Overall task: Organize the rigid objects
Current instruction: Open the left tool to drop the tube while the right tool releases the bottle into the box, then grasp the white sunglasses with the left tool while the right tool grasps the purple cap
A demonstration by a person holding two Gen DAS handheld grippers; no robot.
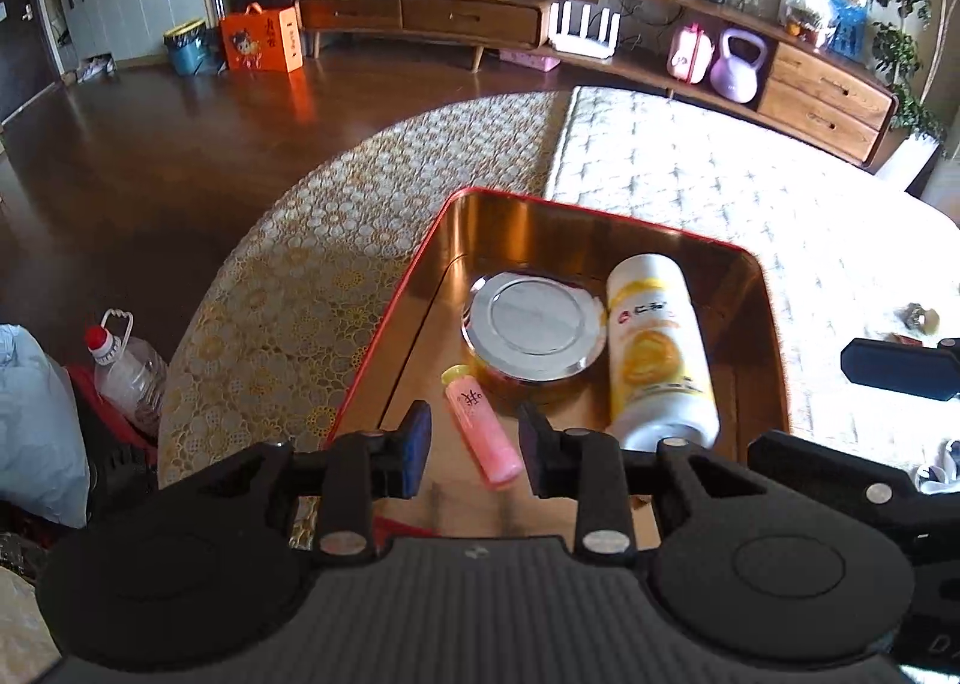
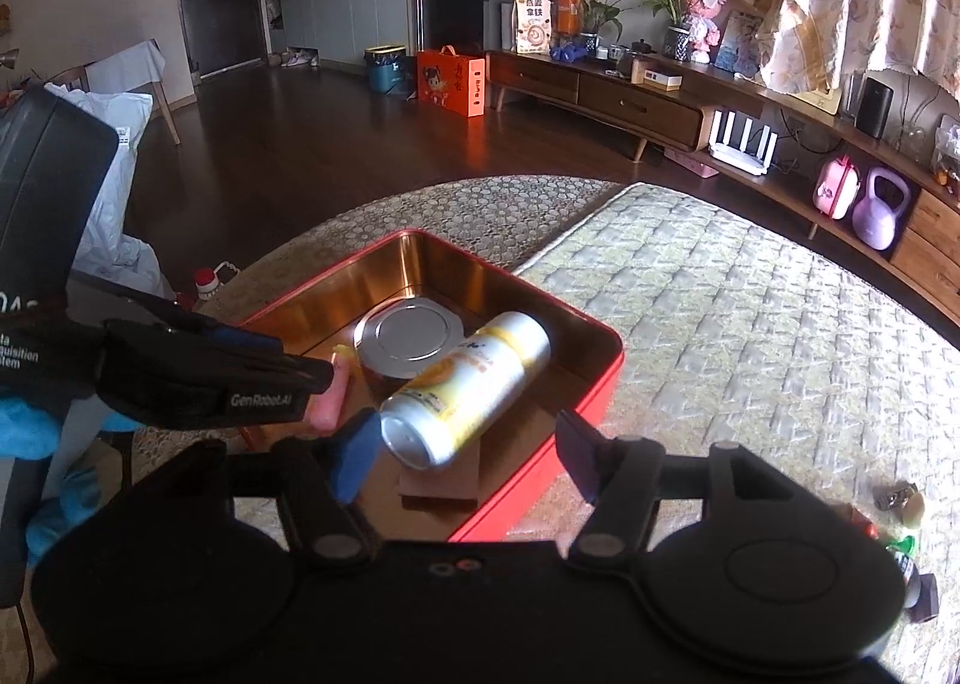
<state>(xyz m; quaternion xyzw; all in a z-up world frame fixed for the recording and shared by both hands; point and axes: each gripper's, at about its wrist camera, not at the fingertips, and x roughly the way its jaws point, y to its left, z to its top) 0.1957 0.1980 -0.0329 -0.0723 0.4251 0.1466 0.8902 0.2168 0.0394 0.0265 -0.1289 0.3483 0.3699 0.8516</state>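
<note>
Three items in red tin (image 1: 384, 324), far half bare, rims high

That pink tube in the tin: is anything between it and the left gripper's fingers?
Nothing visible. The pink tube lies inside the tin, its near end in the gap of the open left gripper. The can and round lid lie further in.

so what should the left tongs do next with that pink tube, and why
Probably back the left tongs up and away: they look open, the pink tube already lies inside the red tin box beside the round metal lid, though contact is unclear.
</note>
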